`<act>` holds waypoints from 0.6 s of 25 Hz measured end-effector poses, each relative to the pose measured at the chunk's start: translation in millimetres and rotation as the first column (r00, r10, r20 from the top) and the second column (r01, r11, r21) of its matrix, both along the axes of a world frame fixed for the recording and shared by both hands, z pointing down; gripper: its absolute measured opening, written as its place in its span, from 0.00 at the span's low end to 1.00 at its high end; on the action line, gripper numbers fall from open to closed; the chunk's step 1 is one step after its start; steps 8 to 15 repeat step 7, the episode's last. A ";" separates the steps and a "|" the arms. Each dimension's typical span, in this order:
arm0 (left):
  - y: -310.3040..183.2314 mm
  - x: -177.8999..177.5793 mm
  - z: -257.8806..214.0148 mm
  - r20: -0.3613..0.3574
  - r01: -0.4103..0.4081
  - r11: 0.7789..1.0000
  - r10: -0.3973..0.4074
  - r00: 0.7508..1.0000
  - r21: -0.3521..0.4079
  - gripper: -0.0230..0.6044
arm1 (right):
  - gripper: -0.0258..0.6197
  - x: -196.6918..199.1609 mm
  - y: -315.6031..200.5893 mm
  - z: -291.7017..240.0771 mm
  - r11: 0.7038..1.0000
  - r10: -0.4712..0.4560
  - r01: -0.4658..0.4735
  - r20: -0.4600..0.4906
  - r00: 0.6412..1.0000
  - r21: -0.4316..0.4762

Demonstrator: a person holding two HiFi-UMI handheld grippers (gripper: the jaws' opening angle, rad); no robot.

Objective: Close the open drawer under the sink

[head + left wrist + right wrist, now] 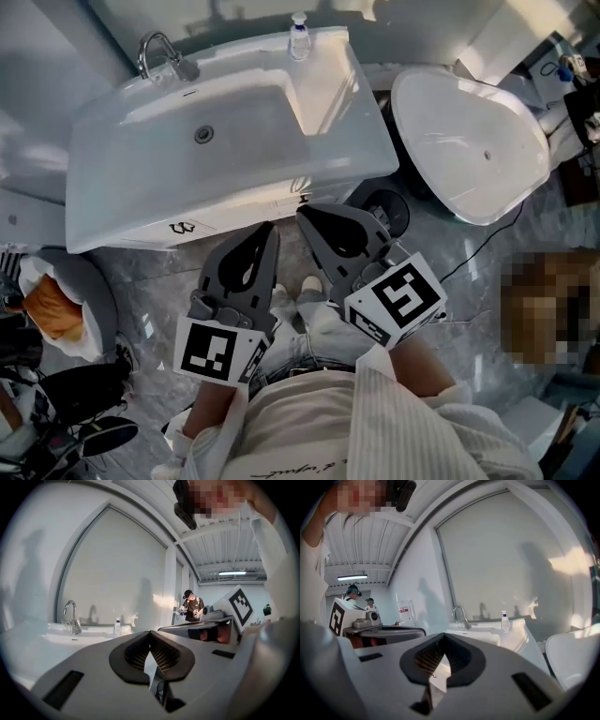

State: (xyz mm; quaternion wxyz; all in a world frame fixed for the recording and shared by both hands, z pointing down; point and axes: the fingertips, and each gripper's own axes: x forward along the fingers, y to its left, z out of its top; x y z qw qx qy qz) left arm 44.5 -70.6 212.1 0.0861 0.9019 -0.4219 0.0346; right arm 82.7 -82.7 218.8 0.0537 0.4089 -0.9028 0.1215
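grey left gripper (266, 228) and grey right gripper (303, 215) closed, empty, tips at white ceramic sink (122, 230) front edge: suits pushing. drawer beneath sink out of sight.

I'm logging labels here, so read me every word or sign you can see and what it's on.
Nothing can be read for certain.
Black mark on the front edge of the sink: too small.
Script on the person's shirt: cut off, illegible.
Red-and-white wall sign: blurred.
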 end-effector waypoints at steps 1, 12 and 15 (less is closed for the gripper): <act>0.9 -1.2 1.2 0.007 0.004 1.000 -0.004 1.000 -0.003 0.06 | 0.05 -0.4 0.1 1.5 1.000 -0.002 0.002 0.006 1.000 -0.005; 12.5 18.8 10.8 0.023 -0.021 0.999 0.022 0.999 -0.035 0.06 | 0.05 17.1 12.2 7.4 1.000 0.020 -0.020 0.026 0.999 -0.023; 12.5 18.8 10.8 0.023 -0.021 0.999 0.022 0.999 -0.035 0.06 | 0.05 17.1 12.2 7.4 1.000 0.020 -0.020 0.026 0.999 -0.023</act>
